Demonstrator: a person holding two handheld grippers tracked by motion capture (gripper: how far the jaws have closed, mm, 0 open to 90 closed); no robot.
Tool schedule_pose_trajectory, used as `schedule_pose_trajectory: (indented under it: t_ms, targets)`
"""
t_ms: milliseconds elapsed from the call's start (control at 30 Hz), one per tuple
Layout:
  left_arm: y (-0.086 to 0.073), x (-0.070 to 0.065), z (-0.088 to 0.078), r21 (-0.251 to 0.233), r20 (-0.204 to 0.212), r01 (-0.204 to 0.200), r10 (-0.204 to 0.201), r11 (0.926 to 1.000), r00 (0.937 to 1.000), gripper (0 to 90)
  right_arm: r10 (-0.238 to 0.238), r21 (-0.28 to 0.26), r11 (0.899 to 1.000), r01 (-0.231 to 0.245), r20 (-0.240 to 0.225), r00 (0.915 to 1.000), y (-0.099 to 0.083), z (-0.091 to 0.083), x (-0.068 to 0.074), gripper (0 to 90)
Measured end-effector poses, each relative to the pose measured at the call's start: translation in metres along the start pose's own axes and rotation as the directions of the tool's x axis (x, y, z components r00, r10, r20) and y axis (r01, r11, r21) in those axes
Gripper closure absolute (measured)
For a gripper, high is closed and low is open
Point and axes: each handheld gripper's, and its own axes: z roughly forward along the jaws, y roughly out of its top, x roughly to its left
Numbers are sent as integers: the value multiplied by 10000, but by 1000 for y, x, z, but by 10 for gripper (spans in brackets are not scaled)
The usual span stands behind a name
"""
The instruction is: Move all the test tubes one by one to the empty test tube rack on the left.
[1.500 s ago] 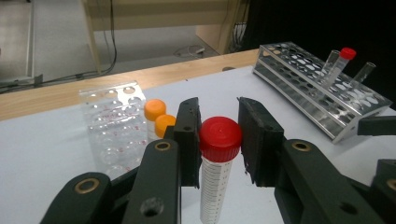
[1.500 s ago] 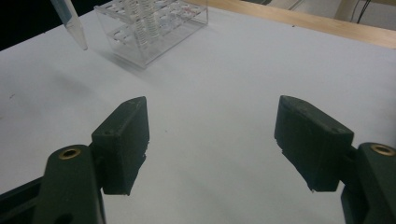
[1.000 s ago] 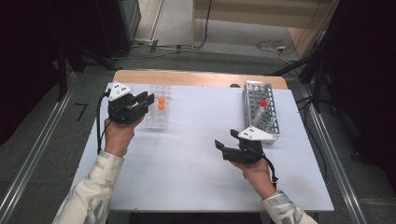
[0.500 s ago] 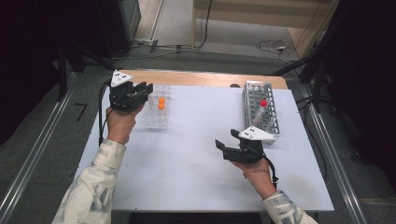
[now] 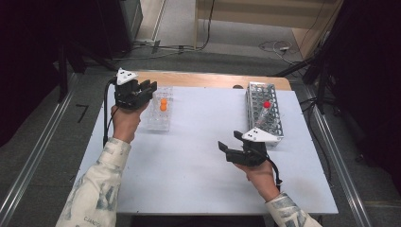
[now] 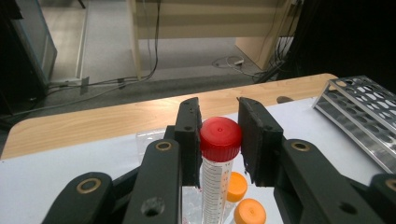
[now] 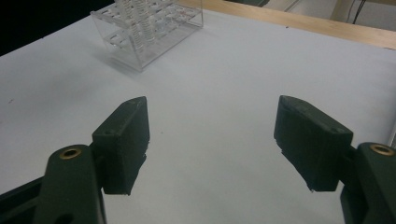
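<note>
The left claw (image 6: 218, 140) is closed on a red-capped tube (image 6: 219, 154), its two black jaws pinching the cap from either side so the graduated body hangs free below. Holding it by the cap keeps the tube upright and leaves its lower end clear, which probably suits carrying it from one rack to another. The tube sits just above the clear rack (image 5: 158, 115) at the far left of the bench (image 5: 198, 156); two orange-capped tubes (image 6: 243, 205) stand in that rack right beneath the jaws. In the high view the left claw (image 5: 135, 92) hovers at the rack's left edge, close to the wooden strip (image 6: 93, 121) along the bench's far side.

Well apart, on the far right, a metal rack (image 5: 265, 112) holds another red-capped tube (image 5: 266, 104), tilted among its holes; it looks the likely destination for the held one.

The right claw (image 7: 212, 135) has its jaws spread wide with nothing between them. It rests low over bare bench, near the metal rack's front end, seemingly waiting, ready to steady a rack or take a tube.
</note>
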Motion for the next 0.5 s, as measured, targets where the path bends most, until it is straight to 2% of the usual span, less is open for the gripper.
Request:
schedule_pose_trajectory:
  t_ms: [233,500]
  targets:
    - [4,0,4,-81,-186,-137,135,9999,9997,704,4,-4,10000,-4,-1,10000,0,0,1,253]
    - [-3,-3,14,55,-363,-393,395,9992,9986,702,-7,-4,10000,7,7,10000,0,0,1,254]
